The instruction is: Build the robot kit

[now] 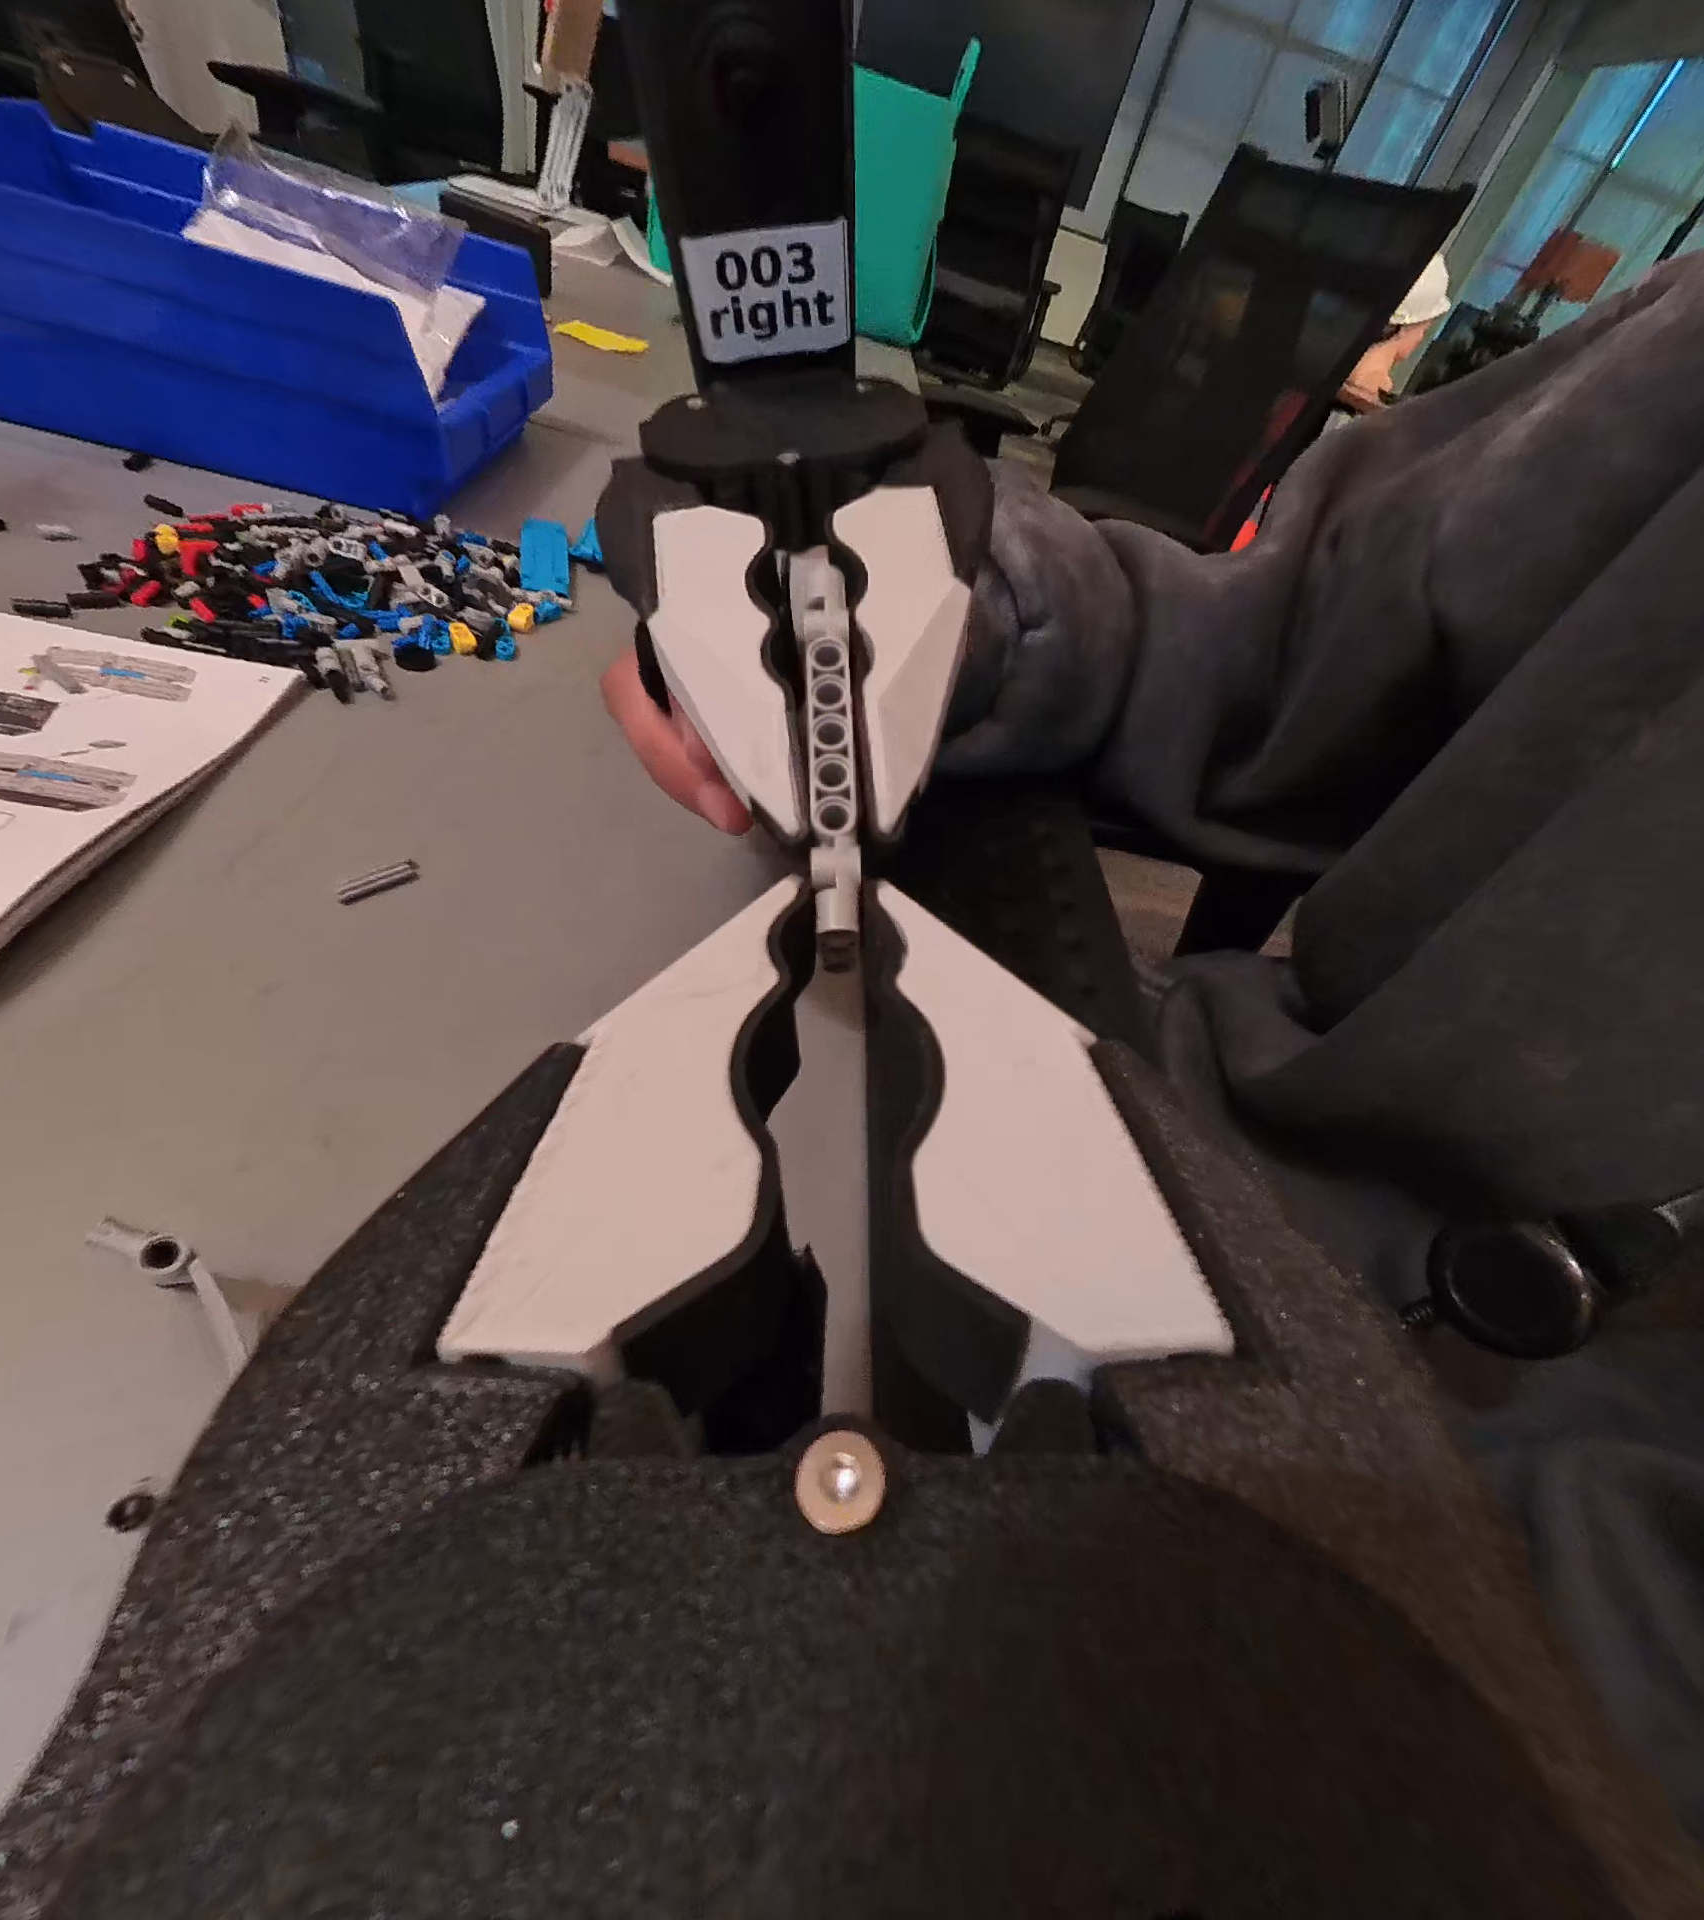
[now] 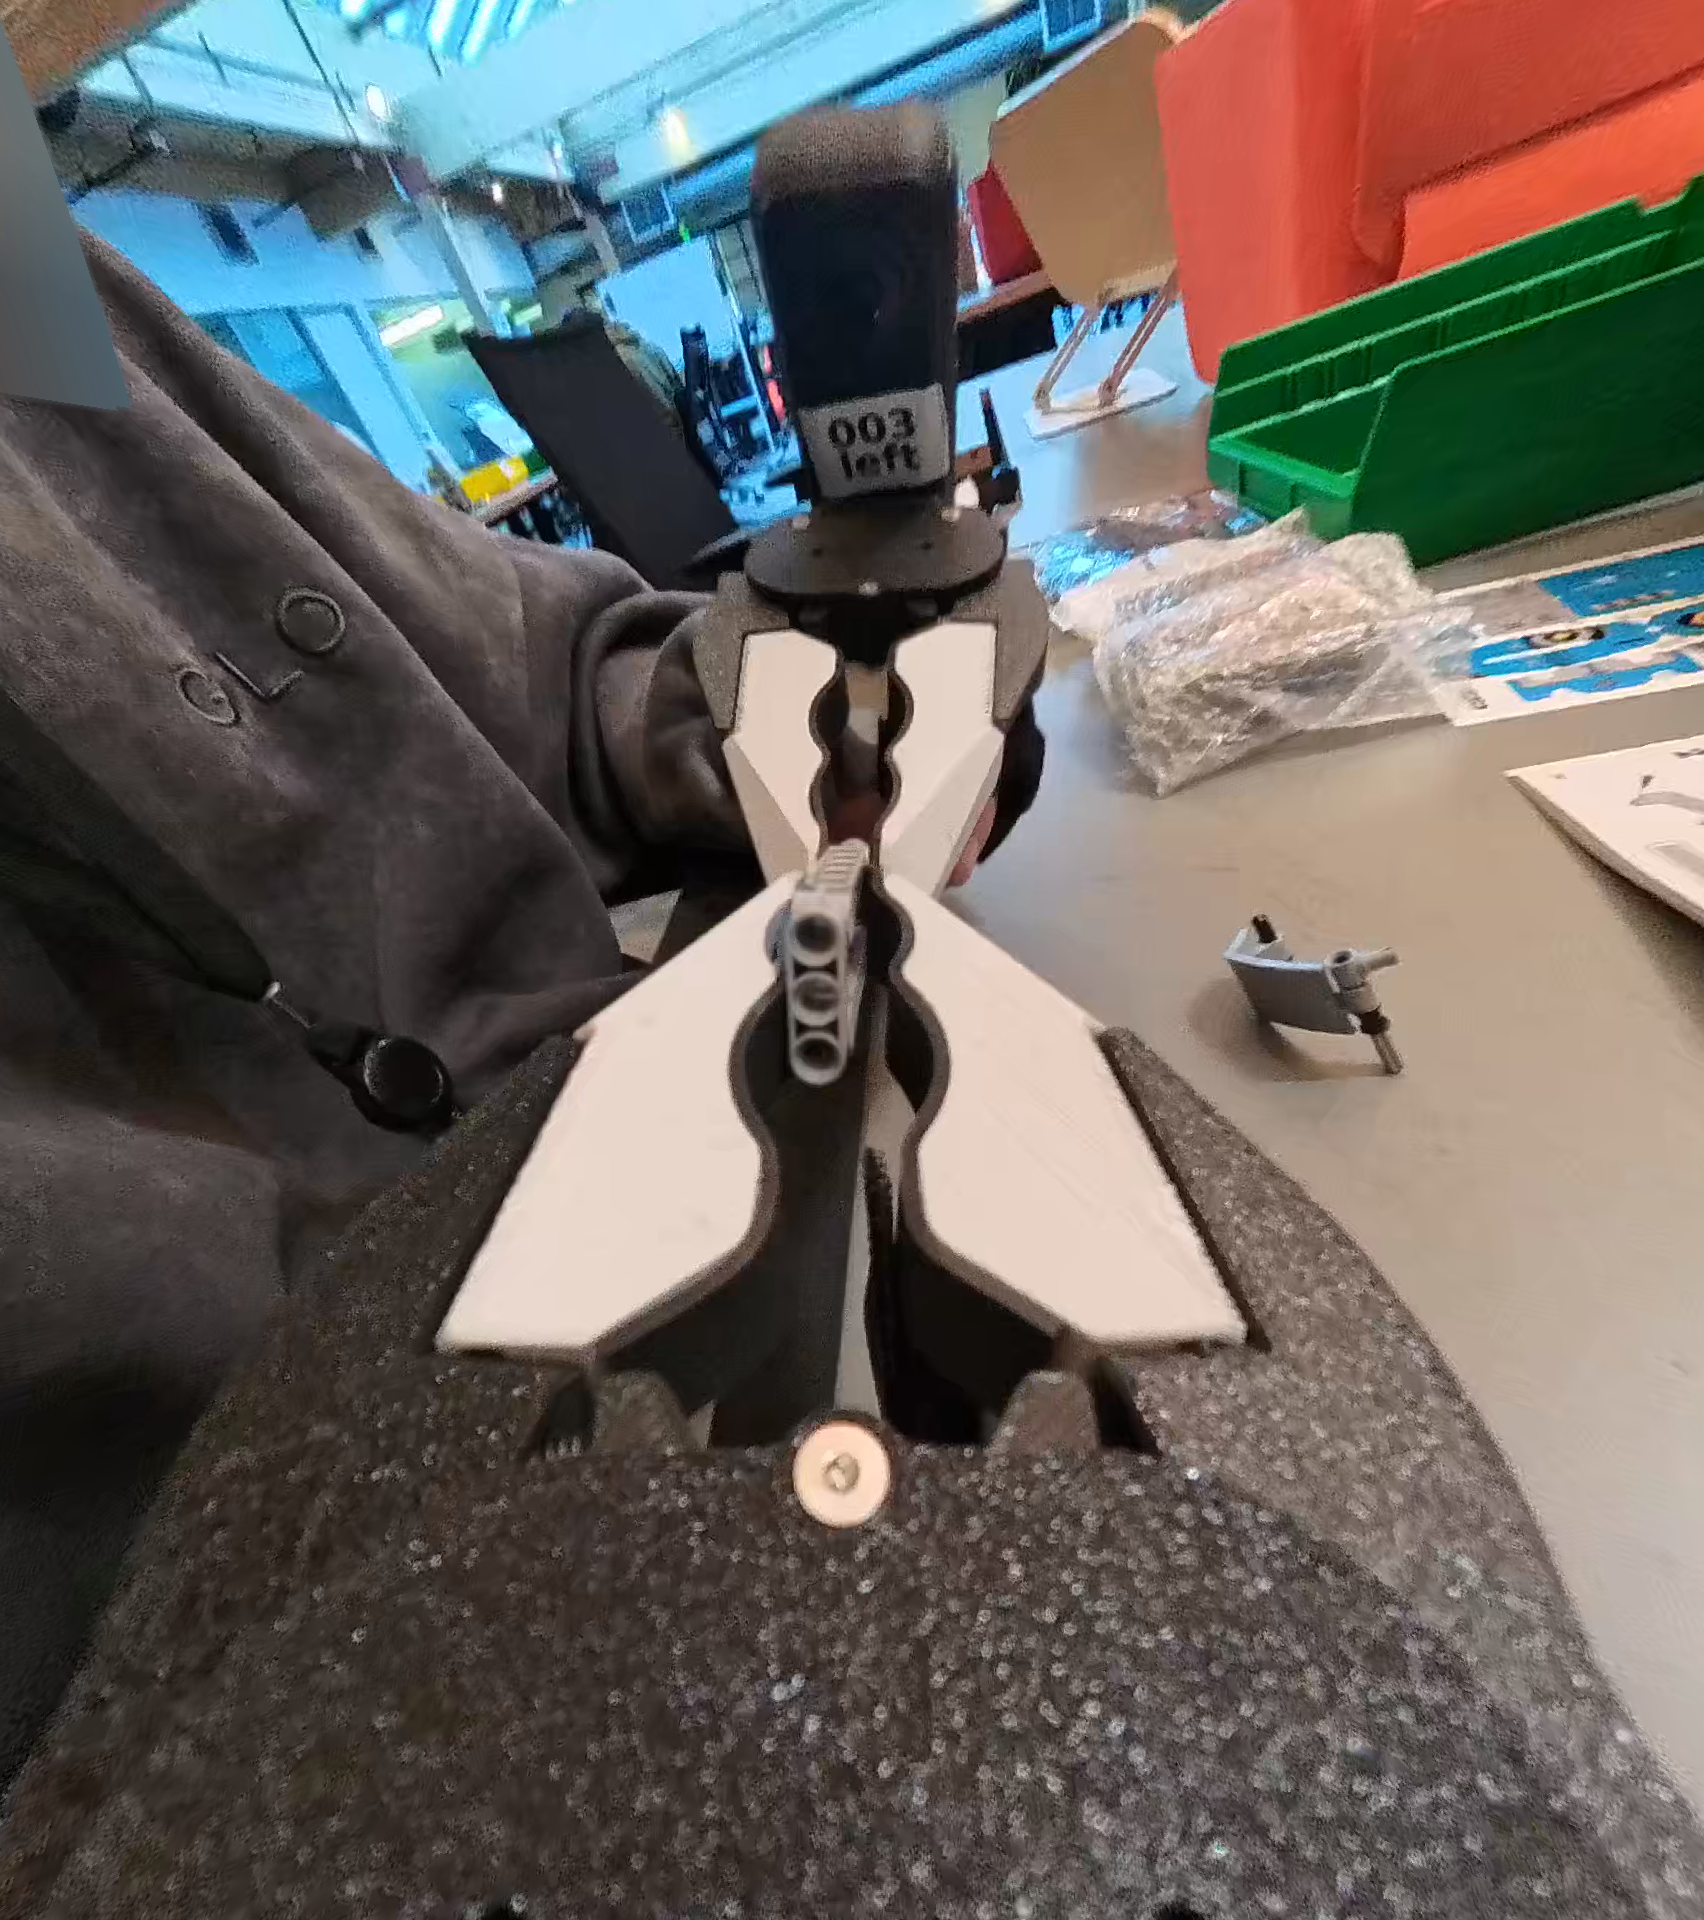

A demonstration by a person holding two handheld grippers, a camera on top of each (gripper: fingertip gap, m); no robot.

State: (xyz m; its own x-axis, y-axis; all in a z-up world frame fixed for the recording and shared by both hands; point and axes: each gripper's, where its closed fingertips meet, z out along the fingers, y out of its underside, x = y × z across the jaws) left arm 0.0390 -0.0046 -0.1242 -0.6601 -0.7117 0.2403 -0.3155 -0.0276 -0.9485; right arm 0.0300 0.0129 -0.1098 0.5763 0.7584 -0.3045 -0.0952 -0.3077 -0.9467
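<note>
My right gripper (image 2: 832,894) is shut on a light grey beam with a row of holes (image 2: 815,997), held lengthwise between its white fingers. In the left wrist view the right gripper (image 1: 834,829) faces me tip to tip, with the beam (image 1: 830,727) pointing at me. My left gripper (image 1: 835,914) is shut on a small grey connector (image 1: 835,888) that sits at the end of the beam. The left gripper also shows in the right wrist view (image 2: 858,842), just beyond the beam. Both are held above the grey table (image 1: 412,1039).
A pile of small coloured parts (image 1: 328,592), a blue bin (image 1: 204,312), an open booklet (image 1: 27,769) and a loose grey axle (image 1: 377,881) lie to the left. A green bin (image 2: 1513,384), plastic bags (image 2: 1243,644) and a grey curved panel piece (image 2: 1315,992) lie to the right. The person's dark sleeves are close by. The grippers are tip to tip, or close to it. Left tips and right tips are each some 20 cm from the loose grey axle (image 1: 377,881).
</note>
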